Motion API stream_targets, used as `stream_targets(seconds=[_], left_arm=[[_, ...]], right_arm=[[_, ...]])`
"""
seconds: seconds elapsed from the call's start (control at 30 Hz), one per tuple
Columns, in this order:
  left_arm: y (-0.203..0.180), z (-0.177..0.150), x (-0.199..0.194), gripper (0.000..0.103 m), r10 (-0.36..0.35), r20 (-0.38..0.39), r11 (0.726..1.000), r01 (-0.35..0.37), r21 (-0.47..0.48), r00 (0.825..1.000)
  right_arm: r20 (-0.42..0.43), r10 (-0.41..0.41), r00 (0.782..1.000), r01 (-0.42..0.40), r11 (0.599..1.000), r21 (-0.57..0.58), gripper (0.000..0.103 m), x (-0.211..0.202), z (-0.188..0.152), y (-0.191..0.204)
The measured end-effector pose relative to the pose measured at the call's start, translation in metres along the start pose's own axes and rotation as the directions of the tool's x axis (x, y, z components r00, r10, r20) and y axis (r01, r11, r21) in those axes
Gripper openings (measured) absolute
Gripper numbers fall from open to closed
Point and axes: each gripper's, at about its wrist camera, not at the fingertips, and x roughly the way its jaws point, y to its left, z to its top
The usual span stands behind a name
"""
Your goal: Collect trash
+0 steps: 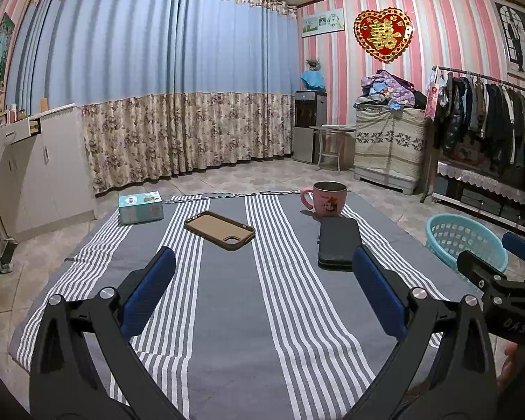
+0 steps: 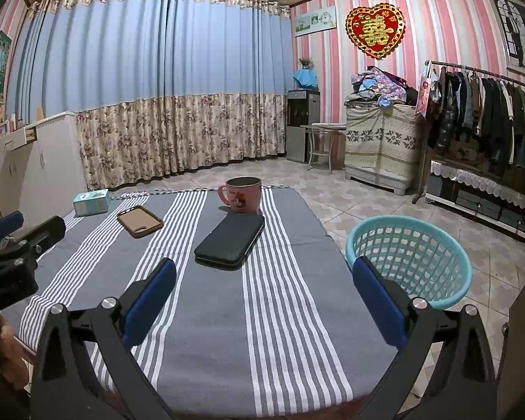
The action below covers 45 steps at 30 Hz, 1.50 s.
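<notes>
Only on the right view, whole basket [image 2: 407, 262]; both tools [image 1: 264, 281] [image 2: 264, 285] spread, empty.

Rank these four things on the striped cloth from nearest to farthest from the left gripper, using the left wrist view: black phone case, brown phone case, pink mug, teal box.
From the left gripper:
1. Black phone case, ahead, by the right finger.
2. Brown phone case, ahead, slightly left.
3. Pink mug, behind the black case.
4. Teal box, far left corner.
Mug and box are too close to call.
</notes>
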Motion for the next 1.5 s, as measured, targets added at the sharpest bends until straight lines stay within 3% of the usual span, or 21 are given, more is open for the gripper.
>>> stream_targets(seconds=[1.5], left_arm=[[0.0046,0.0009,0.0000,0.098,0.022,0.000,1.000,-0.022,0.010,1.000]], right_arm=[[0.008,-0.022,1.000,0.022,1.000,0.022,0.099,0.0008,0.0040,-0.0040]])
